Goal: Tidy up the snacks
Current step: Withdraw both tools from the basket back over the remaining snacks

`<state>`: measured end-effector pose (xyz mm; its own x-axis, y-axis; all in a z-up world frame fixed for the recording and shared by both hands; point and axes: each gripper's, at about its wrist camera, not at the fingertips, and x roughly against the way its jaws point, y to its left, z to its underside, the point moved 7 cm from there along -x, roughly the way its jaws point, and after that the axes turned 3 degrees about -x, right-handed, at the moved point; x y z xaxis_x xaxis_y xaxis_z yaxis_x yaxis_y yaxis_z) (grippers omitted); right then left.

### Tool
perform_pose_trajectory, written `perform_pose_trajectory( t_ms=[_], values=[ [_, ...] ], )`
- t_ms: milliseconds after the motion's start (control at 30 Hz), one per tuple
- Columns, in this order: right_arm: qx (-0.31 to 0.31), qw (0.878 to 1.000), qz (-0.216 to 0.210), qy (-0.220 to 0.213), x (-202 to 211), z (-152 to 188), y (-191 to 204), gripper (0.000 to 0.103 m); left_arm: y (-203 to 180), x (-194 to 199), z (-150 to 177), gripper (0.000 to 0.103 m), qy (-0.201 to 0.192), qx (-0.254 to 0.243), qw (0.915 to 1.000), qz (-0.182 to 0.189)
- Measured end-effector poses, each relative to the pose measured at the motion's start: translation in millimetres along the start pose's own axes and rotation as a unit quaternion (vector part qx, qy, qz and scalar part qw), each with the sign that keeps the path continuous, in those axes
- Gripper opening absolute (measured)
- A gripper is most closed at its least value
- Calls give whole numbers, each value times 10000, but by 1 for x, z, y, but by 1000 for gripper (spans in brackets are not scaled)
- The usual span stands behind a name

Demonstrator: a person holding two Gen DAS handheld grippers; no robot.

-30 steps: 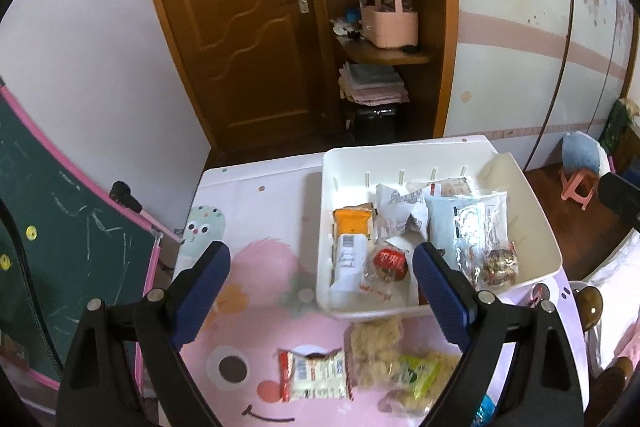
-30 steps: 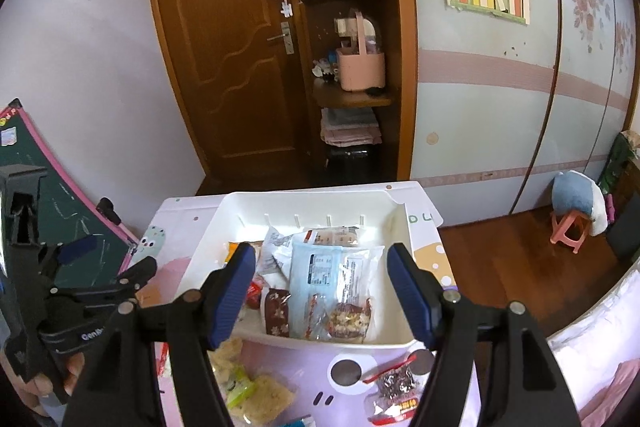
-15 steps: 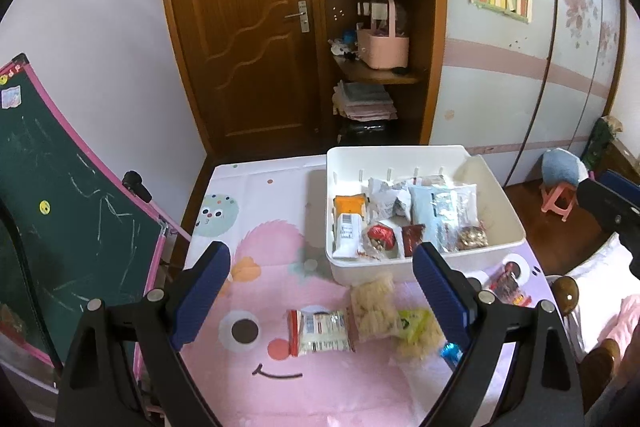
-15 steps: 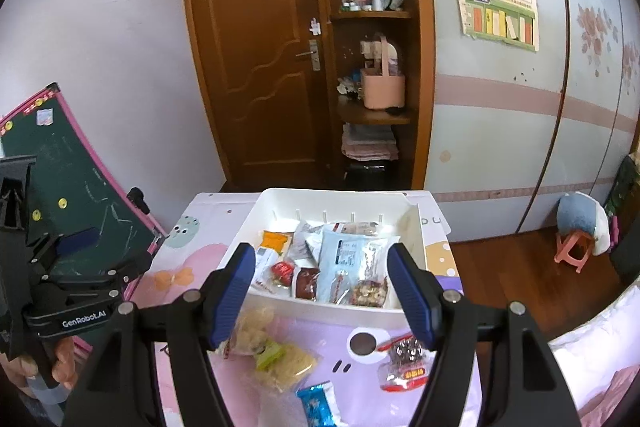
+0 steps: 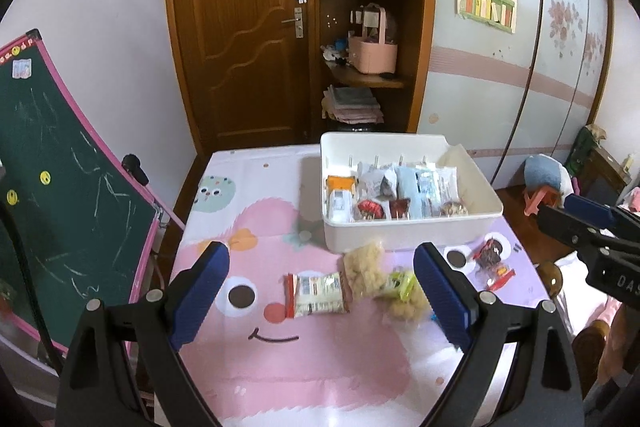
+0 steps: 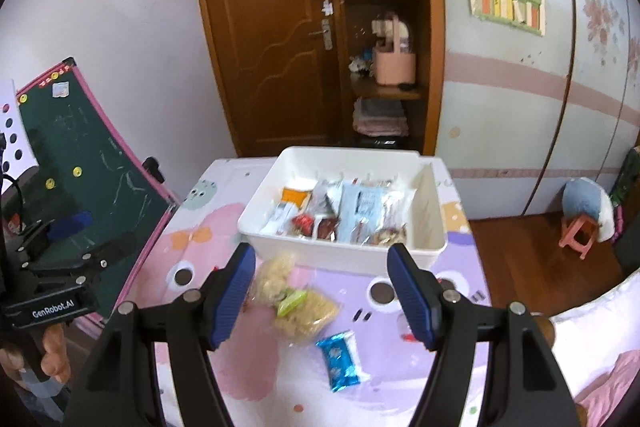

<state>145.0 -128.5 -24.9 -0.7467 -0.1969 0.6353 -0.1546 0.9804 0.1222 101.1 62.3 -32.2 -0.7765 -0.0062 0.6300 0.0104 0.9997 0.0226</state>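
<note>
Tabletop (image 5: 320, 367) with pink cartoon cover, wooden door (image 5: 240, 27), chalkboard (image 5: 60, 167) on the left. White bin (image 5: 412, 231) with packed snacks sits at the far side. Loose snack packets (image 5: 318, 294) lie on the cover just beyond both grippers. Left hand-held gripper (image 5: 320, 295) wide, empty; right hand-held gripper (image 6: 322, 291) moderately apart, empty. Since earlier frames both have pulled back; bin looks farther, more tabletop visible.
</note>
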Motion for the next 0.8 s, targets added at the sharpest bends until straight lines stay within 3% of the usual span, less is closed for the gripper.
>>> perform_pose_trajectory(
  t_ms=[267,433,600,800],
  values=[
    [162,9991,45,391,-21,43,-1,69,12,-20,44,93,311,-68,9995,-55],
    [163,9958,115,892,-49,83,-15,69,19,-43,62,93,534,-129,9984,-101],
    [-23,9888,130,1485,-81,117,-33,69,21,-78,75,93,829,-242,9963,-1],
    [-228,9828,-59,1834,-103,136,-43,69,11,-128,92,93,1311,-467,9901,191]
  ],
)
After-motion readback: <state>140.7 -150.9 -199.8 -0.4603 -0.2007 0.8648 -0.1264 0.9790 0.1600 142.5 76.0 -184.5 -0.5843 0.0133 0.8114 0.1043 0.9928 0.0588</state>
